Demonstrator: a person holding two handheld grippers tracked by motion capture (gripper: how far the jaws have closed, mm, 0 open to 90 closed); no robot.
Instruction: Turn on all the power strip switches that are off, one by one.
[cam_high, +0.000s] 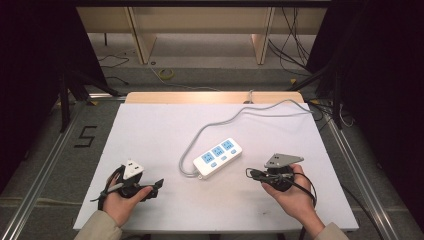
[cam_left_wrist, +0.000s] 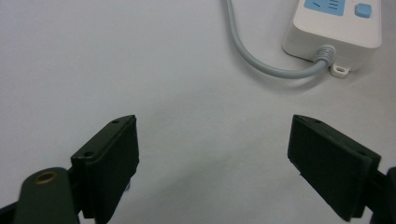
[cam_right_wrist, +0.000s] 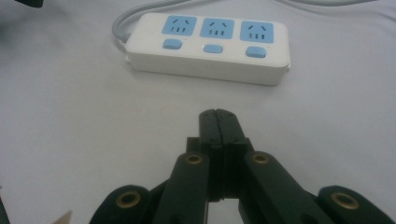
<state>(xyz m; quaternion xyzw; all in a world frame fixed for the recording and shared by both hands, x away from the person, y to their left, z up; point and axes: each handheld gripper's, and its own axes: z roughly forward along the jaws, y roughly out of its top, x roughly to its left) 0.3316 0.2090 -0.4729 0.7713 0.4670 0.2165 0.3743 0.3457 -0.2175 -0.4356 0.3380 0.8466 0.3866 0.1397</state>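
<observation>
One power strip (cam_high: 218, 157) — three sockets, three buttons — between two grippers.

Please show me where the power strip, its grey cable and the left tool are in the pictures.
power strip (cam_right_wrist: 208, 44): right gripper view, on its white top by the middle switch.
grey cable (cam_left_wrist: 261, 65): left gripper view, on the curved part near the strip.
left tool (cam_left_wrist: 212, 163): left gripper view, midway between its open jaws.

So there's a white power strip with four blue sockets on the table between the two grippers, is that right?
Not quite: the white power strip has three blue sockets, not four, as the right gripper view shows. It does lie on the table between the left gripper and the right gripper.
</observation>
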